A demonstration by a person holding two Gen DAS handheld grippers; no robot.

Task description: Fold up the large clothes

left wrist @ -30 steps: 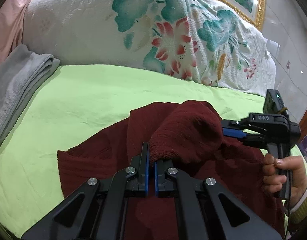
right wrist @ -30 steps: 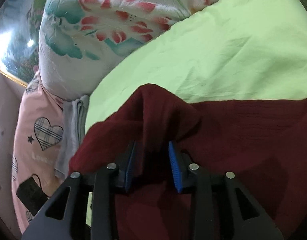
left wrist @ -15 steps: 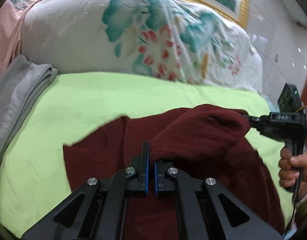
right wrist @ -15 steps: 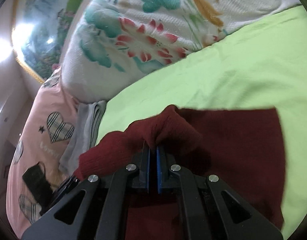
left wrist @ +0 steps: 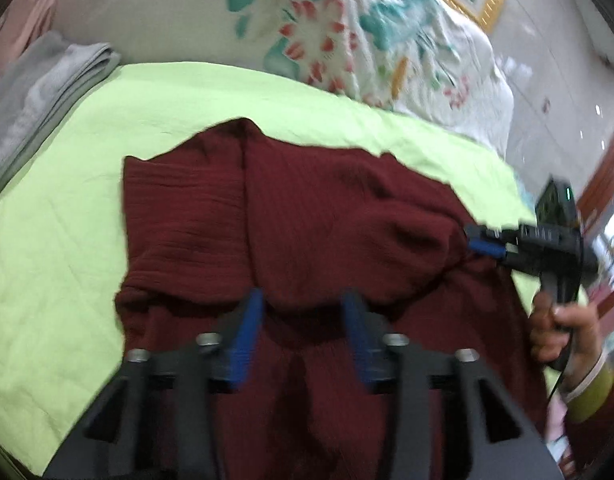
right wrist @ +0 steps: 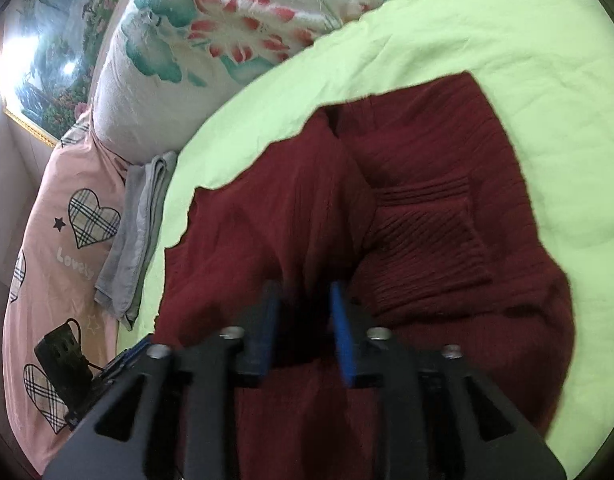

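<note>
A dark red knitted sweater [left wrist: 291, 208] lies on the green bedsheet [left wrist: 67, 216], with a fold laid over its body. It fills the middle of the right wrist view [right wrist: 387, 240] too. My left gripper [left wrist: 301, 304] is open, its blue pads apart just above the sweater's near edge. My right gripper [right wrist: 303, 304] is open too, its pads apart over the cloth. In the left wrist view the right gripper [left wrist: 487, 246] sits at the sweater's right edge, held by a hand [left wrist: 563, 332].
A floral quilt [left wrist: 347, 40] is piled at the far side of the bed. A folded grey cloth [left wrist: 35, 92] lies at the left edge, beside pink bedding with hearts [right wrist: 59, 240]. A black device [right wrist: 63, 356] lies on the pink bedding.
Both grippers were shut on the sweater half a second ago and have opened. The lifted fold has dropped and lies flat on the sweater. Both grippers have drawn back a little.
</note>
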